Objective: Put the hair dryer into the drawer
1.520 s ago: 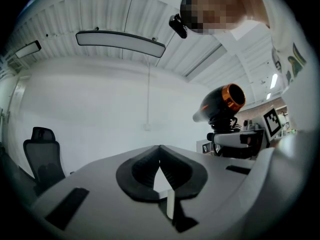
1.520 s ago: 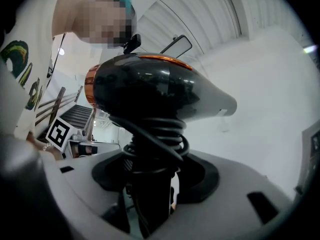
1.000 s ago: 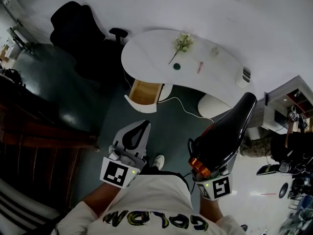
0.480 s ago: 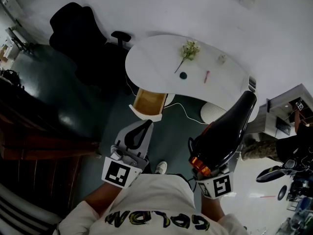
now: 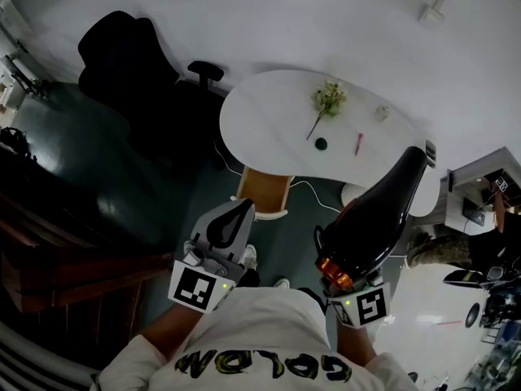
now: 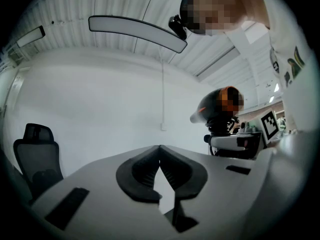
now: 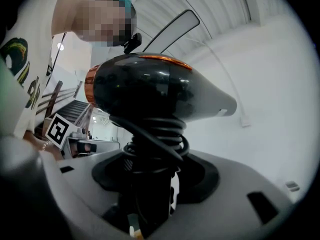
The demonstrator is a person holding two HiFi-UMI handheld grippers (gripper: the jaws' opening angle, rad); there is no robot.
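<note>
Drawer (image 5: 263, 189) open beneath white desk (image 5: 273, 120)

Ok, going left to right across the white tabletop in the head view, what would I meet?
flower sprig → pink stick → small pale object. The dark round thing lies within the sprig's span, so it is left out.

One hair dryer (image 5: 381, 214), one drawer (image 5: 262, 187), one chair (image 5: 122, 63).
</note>
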